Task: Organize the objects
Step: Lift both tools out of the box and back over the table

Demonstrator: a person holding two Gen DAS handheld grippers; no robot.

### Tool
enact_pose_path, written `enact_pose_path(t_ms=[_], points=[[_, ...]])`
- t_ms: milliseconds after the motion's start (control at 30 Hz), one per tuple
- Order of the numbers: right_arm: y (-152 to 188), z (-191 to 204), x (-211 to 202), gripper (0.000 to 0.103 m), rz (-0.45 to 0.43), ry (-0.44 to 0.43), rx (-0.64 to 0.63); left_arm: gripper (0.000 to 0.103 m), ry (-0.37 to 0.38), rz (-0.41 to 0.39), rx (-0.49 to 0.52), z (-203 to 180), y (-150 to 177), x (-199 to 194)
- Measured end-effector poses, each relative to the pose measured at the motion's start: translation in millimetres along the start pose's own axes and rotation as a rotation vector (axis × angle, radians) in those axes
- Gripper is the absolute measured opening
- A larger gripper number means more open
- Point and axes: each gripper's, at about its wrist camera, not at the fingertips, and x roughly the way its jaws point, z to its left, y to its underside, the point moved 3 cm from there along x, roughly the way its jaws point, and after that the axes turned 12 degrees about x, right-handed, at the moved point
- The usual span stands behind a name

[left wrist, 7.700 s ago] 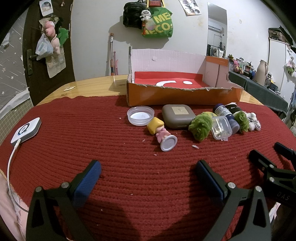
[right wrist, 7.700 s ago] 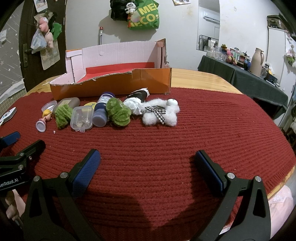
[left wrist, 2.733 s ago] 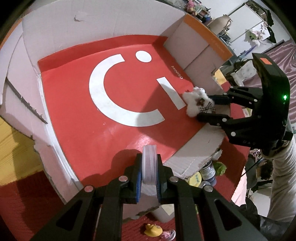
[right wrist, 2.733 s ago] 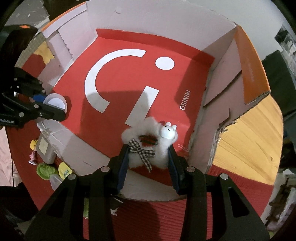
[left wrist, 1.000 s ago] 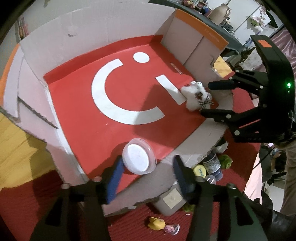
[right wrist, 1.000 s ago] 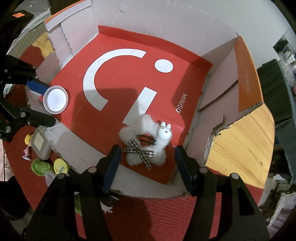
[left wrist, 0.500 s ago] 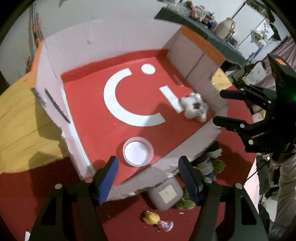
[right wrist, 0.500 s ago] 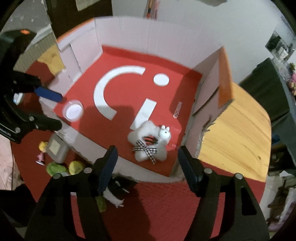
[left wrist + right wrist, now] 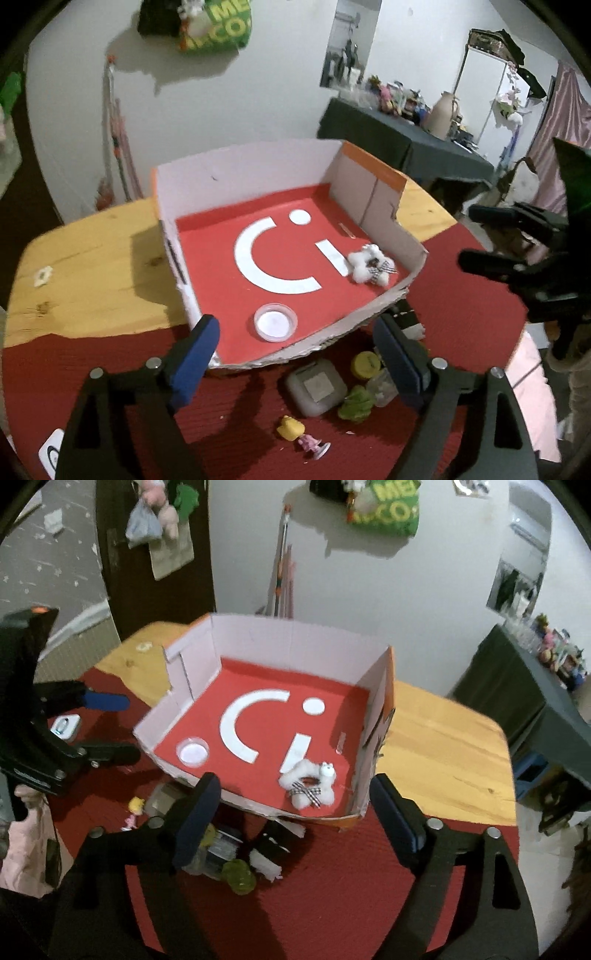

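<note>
The left gripper [image 9: 295,354] is released, its blue-padded fingers spread wide with nothing between them. Just below and between its fingers on the red mat [image 9: 110,362] lie a small doll [image 9: 301,435] on its side, a grey case [image 9: 316,386] and a green puff [image 9: 354,404], with a yellow cap [image 9: 365,363] by its right finger. Beyond its fingertips sits the box [image 9: 236,173], whose torn front wall lies right at the tips. Inside, nearest the left gripper, a clear lid [image 9: 275,322] rests flat on the red floor by the front wall. Farther, toward the right wall, lies the white plush [image 9: 371,264] with a checked bow.

The right gripper [image 9: 295,812] is also released and holds nothing. Between and below its fingers lie a green puff [image 9: 240,880] and some jars, too blurred to tell apart. Just past its fingertips, inside the box [image 9: 295,638], the plush [image 9: 310,782] lies in the near right corner; the lid [image 9: 192,752] sits off beyond its left finger. The left gripper [image 9: 107,725] shows at the far left, above the mat [image 9: 332,886].
</note>
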Motion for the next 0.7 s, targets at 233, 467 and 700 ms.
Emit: enact_pose_path(t_ms=[233,467,700], points=[[14.4,0.0,-26.6,0.090,-0.082,-0.008,0.058,0.097,-0.108,-0.132,-0.031,-6.1,17.1,-26.6],[43.8,-1.4,-44.7,0.091,-0.188,0.001,0.149,0.103,-0.190,-0.223,-0.094,-15.1,43.4,-48.9],[78.6,6.5,-49.5,0.097,-0.263,0.063,0.154,0.103,-0.256,-0.245,-0.155,-21.1,72.5,-58.2]])
